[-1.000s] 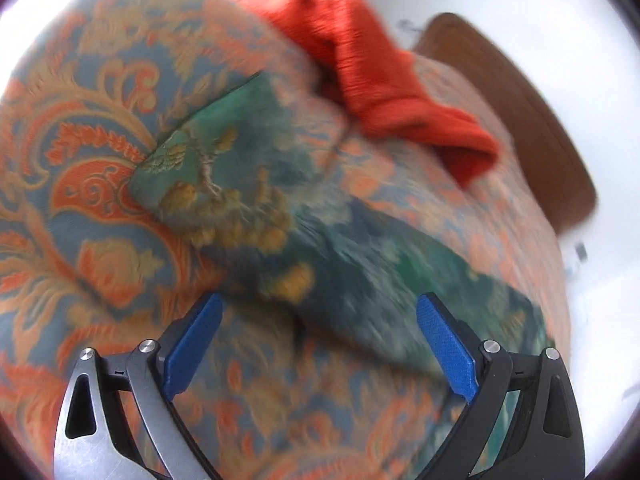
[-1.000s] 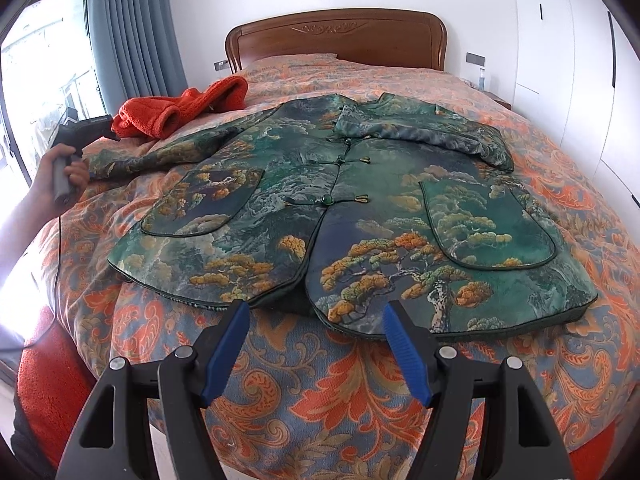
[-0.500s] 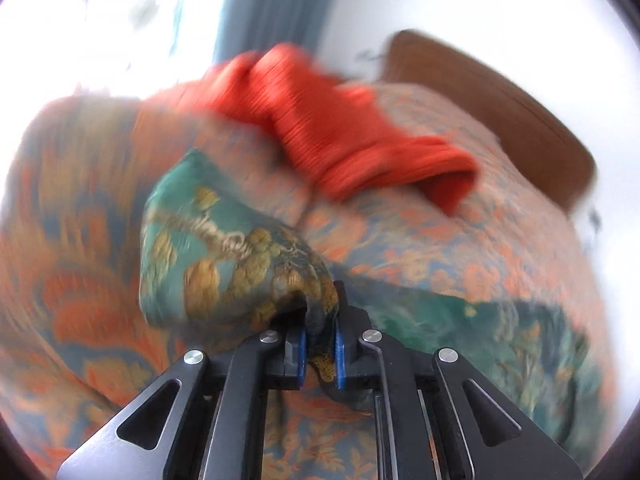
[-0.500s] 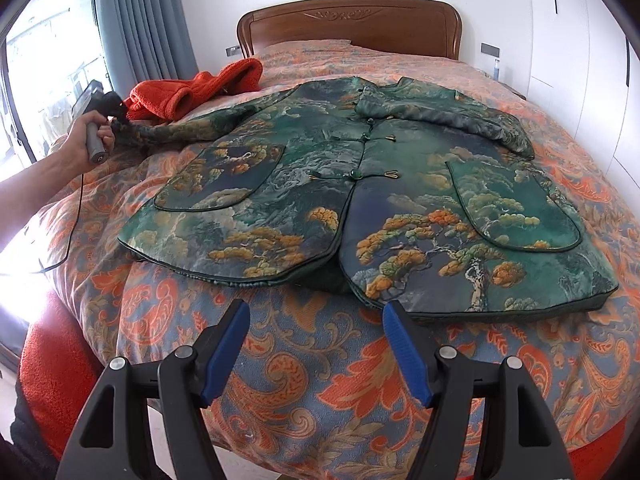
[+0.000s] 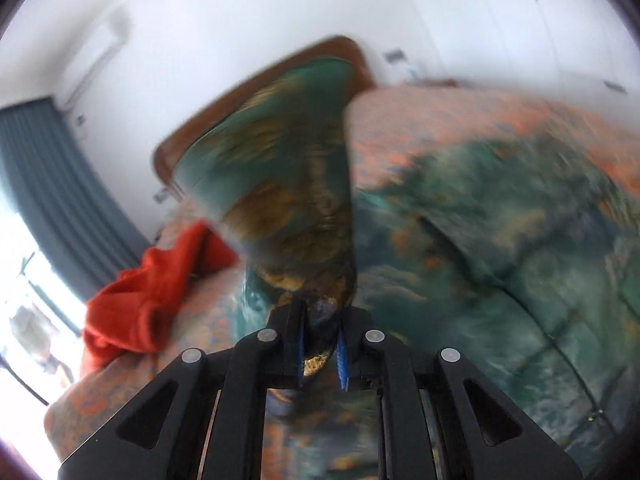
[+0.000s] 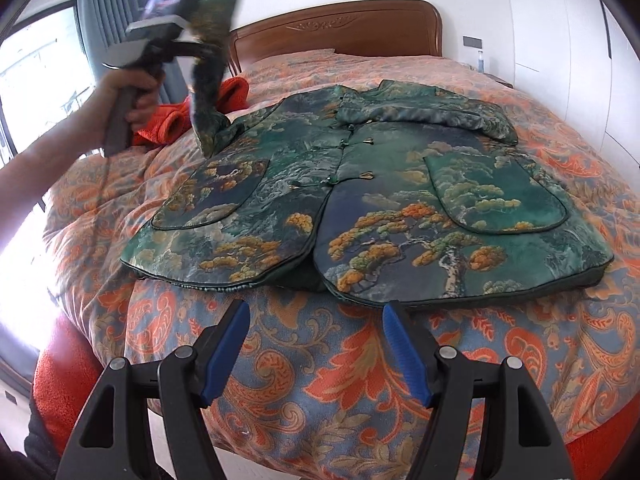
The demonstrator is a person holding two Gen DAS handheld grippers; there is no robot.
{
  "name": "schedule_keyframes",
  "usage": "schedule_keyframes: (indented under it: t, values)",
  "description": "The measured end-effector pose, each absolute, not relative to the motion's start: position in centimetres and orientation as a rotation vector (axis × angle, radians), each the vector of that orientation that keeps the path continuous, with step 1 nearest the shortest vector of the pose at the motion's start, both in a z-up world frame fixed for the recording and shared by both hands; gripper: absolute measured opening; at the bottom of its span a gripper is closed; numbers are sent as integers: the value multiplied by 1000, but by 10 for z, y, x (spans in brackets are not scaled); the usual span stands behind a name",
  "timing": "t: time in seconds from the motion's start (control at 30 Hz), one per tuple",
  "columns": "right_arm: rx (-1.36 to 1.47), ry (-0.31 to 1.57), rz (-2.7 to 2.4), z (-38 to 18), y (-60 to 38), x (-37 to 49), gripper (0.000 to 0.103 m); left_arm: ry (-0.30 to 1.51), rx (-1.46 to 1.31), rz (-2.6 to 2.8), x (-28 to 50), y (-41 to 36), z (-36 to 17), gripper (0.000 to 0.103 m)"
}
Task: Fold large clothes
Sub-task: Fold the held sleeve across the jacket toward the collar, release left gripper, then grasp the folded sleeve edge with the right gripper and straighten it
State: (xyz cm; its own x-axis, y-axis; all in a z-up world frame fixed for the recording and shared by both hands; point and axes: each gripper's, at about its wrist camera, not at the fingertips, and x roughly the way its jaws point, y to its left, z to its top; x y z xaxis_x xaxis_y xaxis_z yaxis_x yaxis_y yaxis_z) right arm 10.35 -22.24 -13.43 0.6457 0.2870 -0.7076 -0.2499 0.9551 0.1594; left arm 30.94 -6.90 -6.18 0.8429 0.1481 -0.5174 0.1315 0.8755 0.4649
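Folding the jacket [image 6: 360, 184] starts with its sleeve [image 6: 206, 92], which the left gripper [image 5: 320, 346] has pinched at the cuff end, jaws clenched on the cloth, and holds up above the bed [image 6: 320, 380]. The jacket itself lies flat and face up on the bed, buttons closed, hem toward the right gripper [image 6: 316, 344], whose jaws stand wide and grasp nothing, hovering short of the hem. To do this step well, the sleeve should probably be carried across the chest and laid flat without twisting, keeping the shoulder seam as the hinge so the body does not drag. The right view shows the whole jacket, the far sleeve already lying across the collar area, and the hand [image 6: 132, 92] holding the left gripper. The blurred left view alone shows the pinch itself, plus a red towel [image 5: 148, 296] beside the jacket.
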Motion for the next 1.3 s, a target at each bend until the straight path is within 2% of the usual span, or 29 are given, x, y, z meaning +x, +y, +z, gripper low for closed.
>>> schedule_keyframes:
  t: [0.03, 0.1, 0.13, 0.17, 0.3, 0.37, 0.53, 0.73, 0.87, 1.0, 1.07, 1.1, 1.13, 1.2, 1.3]
  values:
    - [55, 810, 298, -134, -227, 102, 71, 609, 525, -12, 309, -80, -71, 21]
    - [62, 805, 287, -133, -232, 102, 71, 699, 558, -55, 310, -105, -102, 45]
    - [66, 803, 279, -133, -236, 101, 71, 725, 573, -60, 308, -112, -115, 70]
    - [72, 803, 271, -133, -240, 101, 71, 734, 584, -63, 304, -116, -121, 80]
    - [91, 798, 247, -132, -253, 100, 71, 742, 593, -94, 268, -111, -134, 82]
    - [90, 790, 240, -128, -259, 102, 71, 759, 521, -99, 246, -95, -129, 88]
    - [108, 752, 293, -96, -264, 147, 71, 785, 306, -35, 188, -41, -109, 92]
    - [297, 864, 464, -85, -247, 301, 72, 784, 94, 78, 121, 23, -102, 92]
    - [386, 991, 459, -118, -228, 407, 72, 776, 32, 138, 95, 48, -104, 92]
    - [394, 1060, 367, -152, -213, 459, 71, 772, -28, 171, 76, 68, -110, 94]
    - [380, 1064, 335, -162, -207, 465, 58, 783, -62, 184, 72, 78, -117, 95]
    - [375, 1068, 347, -164, -204, 466, 36, 801, -81, 190, 72, 82, -122, 95]
    - [345, 1081, 368, -164, -196, 466, 21, 815, -99, 192, 71, 86, -124, 94]
    - [275, 1047, 367, -151, -186, 460, 13, 825, -141, 191, 72, 91, -127, 94]
    - [129, 908, 377, -106, -169, 454, 11, 801, -172, 177, 74, 91, -120, 94]
